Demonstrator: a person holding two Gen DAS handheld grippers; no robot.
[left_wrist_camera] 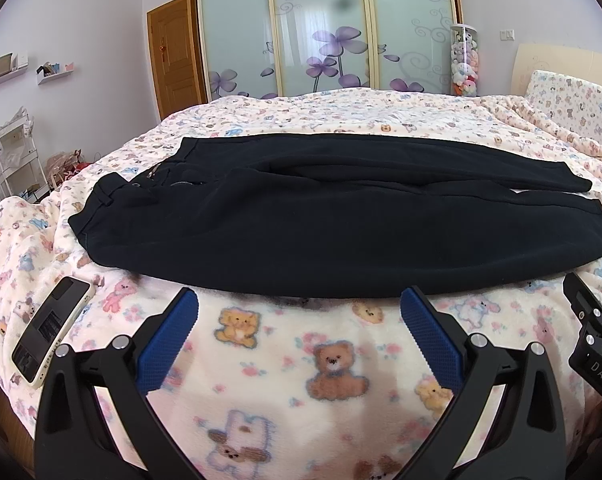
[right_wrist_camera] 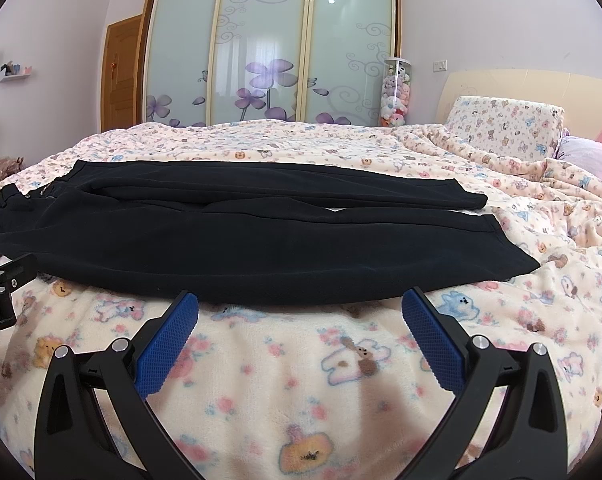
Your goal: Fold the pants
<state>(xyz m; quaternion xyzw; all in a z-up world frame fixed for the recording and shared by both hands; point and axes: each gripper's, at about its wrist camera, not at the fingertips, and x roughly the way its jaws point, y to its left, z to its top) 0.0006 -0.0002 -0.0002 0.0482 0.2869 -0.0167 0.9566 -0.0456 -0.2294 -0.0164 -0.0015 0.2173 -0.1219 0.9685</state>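
Black pants lie flat across the bed, waistband at the left, leg hems at the right; they show the same way in the right wrist view. The two legs lie side by side, the near one closest to me. My left gripper is open and empty, its blue pads just short of the pants' near edge. My right gripper is open and empty, also just short of the near edge, further toward the hems. The right gripper's body shows at the left wrist view's right edge.
The bed has a pink teddy-bear blanket. A phone lies on it at the left, near the bed edge. A pillow and headboard are at the right. A sliding-door wardrobe stands behind the bed.
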